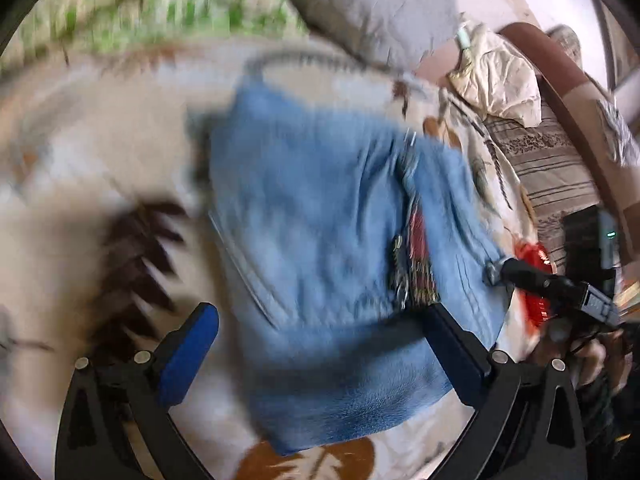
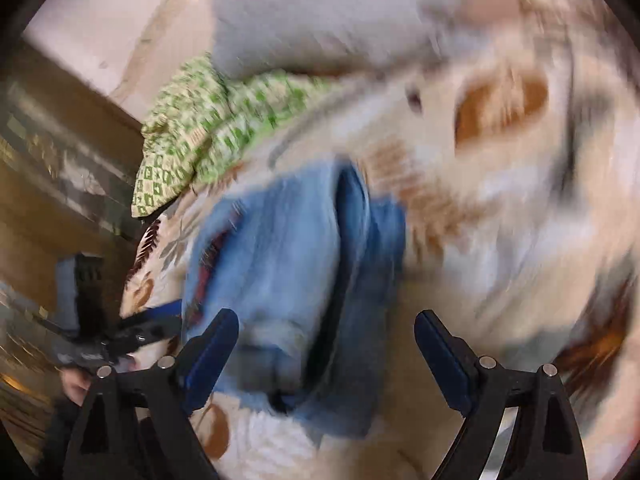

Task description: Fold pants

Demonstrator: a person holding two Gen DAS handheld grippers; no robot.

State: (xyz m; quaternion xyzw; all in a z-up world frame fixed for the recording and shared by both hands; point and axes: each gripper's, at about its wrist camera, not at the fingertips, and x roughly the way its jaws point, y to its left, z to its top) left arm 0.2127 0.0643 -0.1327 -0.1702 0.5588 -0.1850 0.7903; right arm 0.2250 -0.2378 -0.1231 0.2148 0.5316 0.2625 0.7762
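Note:
Light blue pants (image 1: 320,248) lie folded in a compact bundle on a cream bedspread with brown leaf prints (image 1: 100,168). A dark patterned inner part (image 1: 416,264) shows at a gap in the fabric. My left gripper (image 1: 316,332) is open and hovers just above the near part of the bundle, holding nothing. In the right wrist view the pants (image 2: 288,280) lie under my open right gripper (image 2: 326,332), which is empty. The other gripper (image 2: 132,332) shows at the left edge there. Both views are motion-blurred.
A green checked pillow (image 2: 208,128) and a grey pillow (image 1: 360,0) lie at the far end of the bed. Striped and cream cloths (image 1: 540,152) lie at the right beside a brown bed frame (image 1: 560,92). A red object (image 1: 536,280) sits behind the right gripper (image 1: 560,284).

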